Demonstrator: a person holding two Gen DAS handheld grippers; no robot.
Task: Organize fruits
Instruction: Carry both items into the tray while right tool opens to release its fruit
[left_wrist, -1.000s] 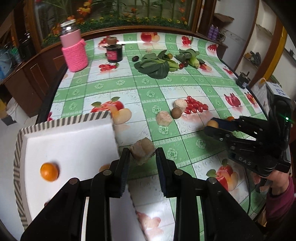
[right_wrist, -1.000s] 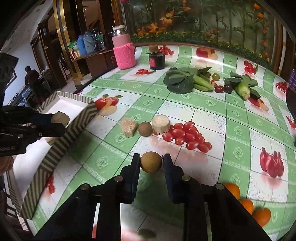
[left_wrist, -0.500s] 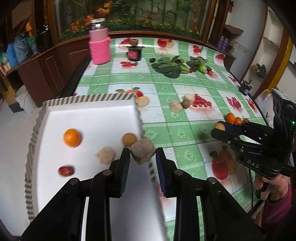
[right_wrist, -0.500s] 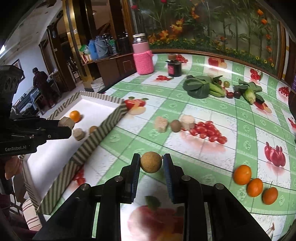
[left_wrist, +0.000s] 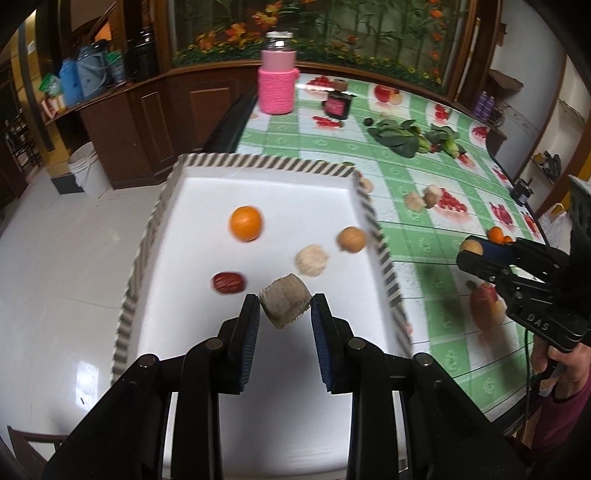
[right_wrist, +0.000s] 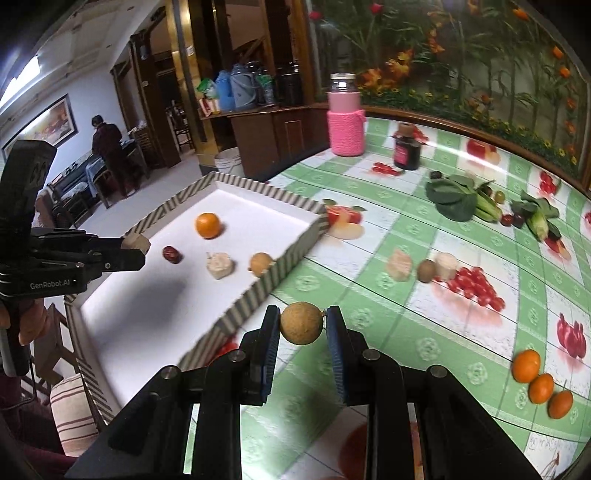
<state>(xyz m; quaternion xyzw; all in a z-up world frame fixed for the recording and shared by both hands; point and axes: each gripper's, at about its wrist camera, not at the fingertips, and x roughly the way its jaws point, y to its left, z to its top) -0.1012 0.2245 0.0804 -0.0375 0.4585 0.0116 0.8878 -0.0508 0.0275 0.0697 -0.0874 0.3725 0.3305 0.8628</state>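
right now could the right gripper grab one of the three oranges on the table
Probably not yet: the right gripper is already shut on a round brown fruit. The three oranges lie unobstructed on the tablecloth nearby.

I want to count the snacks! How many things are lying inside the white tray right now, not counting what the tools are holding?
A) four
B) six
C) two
A: the white tray holds an orange, a red date, a pale fuzzy lump and a round brown fruit; the tan chunk is gripped in the left tool.
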